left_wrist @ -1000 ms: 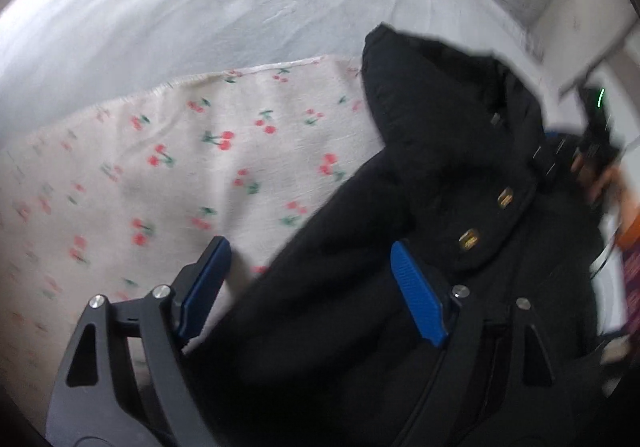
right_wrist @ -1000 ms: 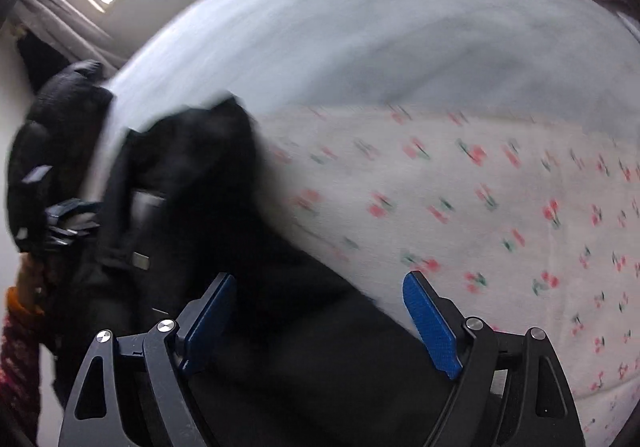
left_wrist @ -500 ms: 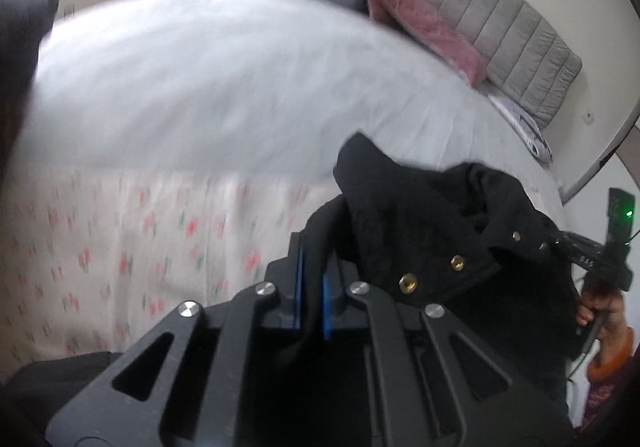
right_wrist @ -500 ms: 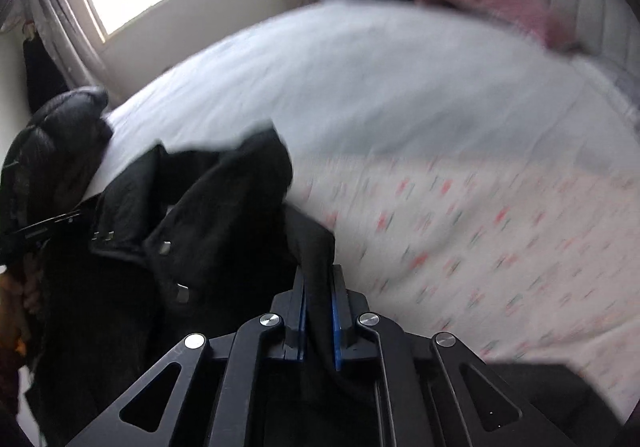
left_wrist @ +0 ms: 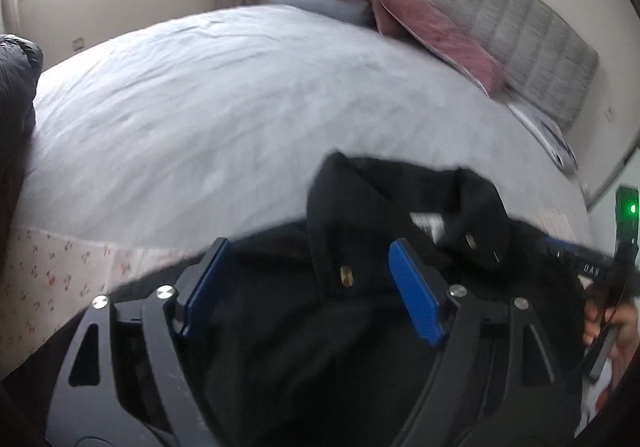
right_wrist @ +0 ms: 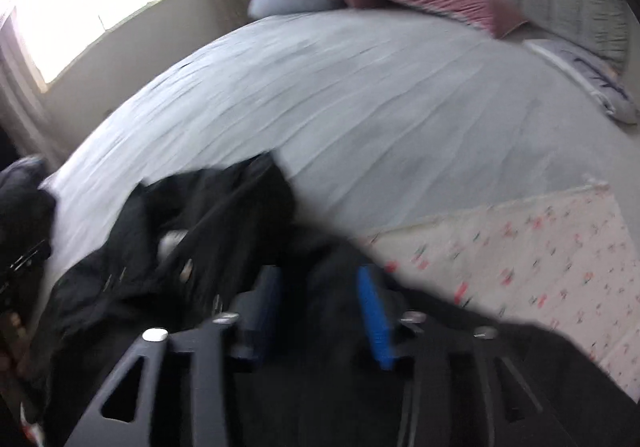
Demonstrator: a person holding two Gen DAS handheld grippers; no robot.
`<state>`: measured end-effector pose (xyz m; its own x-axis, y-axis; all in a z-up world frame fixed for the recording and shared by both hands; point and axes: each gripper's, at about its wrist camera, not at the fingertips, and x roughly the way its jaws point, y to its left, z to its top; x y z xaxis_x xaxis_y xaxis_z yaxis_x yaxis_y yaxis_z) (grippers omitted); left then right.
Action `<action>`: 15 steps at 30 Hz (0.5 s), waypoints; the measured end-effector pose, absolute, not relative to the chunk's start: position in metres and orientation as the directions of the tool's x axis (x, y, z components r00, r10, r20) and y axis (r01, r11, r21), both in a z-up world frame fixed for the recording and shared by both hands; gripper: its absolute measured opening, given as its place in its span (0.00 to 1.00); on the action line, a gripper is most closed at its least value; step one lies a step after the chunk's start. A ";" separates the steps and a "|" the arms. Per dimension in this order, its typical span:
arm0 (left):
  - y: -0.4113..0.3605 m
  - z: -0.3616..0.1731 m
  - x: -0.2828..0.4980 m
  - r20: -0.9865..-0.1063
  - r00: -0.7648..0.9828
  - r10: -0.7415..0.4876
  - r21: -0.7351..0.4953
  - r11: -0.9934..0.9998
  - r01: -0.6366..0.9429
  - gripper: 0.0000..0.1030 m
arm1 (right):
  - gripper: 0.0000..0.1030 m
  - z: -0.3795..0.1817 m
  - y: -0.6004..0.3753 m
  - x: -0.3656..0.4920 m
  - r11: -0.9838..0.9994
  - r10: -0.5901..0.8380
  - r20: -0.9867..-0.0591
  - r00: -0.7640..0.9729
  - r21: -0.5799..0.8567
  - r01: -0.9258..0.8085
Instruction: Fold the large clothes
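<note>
Both claws, clamped on black cloth half a second ago, now stand parted, and the cameras have tipped up toward the head of the bed.

Left wrist view: the left gripper [left_wrist: 308, 287] is released, its blue pads [left_wrist: 416, 303] spread wide with nothing pinched between them. The black coat [left_wrist: 380, 231] lies directly ahead and below, its collar and brass snaps [left_wrist: 346, 275] sitting between the fingertips and slightly toward the right pad. It rests at the near edge of the grey bedsheet [left_wrist: 224, 95], partly over the cherry-print cloth [left_wrist: 52, 275] that shows at the left. The coat's bulk runs off rightward toward the other hand's tool [left_wrist: 592, 269], so the long axis lies roughly across this view.

Right wrist view: blurred by motion. The right gripper [right_wrist: 320, 311] also looks released, a clear gap between its pads, though dark cloth lies under and between them; whether any touches a pad I cannot tell. The coat spreads leftward and forward from the claw, collar end toward the upper left; the cherry-print cloth is bare to the right.

Judging from both views, the collar lies nearer the left claw, and each would regrasp by reaching inward toward the other.
</note>
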<state>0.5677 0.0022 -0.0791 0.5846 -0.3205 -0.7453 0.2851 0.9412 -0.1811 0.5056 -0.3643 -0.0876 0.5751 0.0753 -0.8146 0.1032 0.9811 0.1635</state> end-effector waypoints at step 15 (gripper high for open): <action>0.009 -0.060 0.439 -0.948 0.270 -0.170 -0.067 0.934 0.351 0.81 | 0.70 -0.003 -0.329 0.331 0.980 0.177 -0.911 0.372 0.199 0.021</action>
<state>0.4386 0.0088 -0.0597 0.2699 -0.1697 -0.9478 0.3515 0.9338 -0.0671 0.3312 -0.3286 -0.0034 0.3723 0.1771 -0.9111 0.0210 0.9798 0.1991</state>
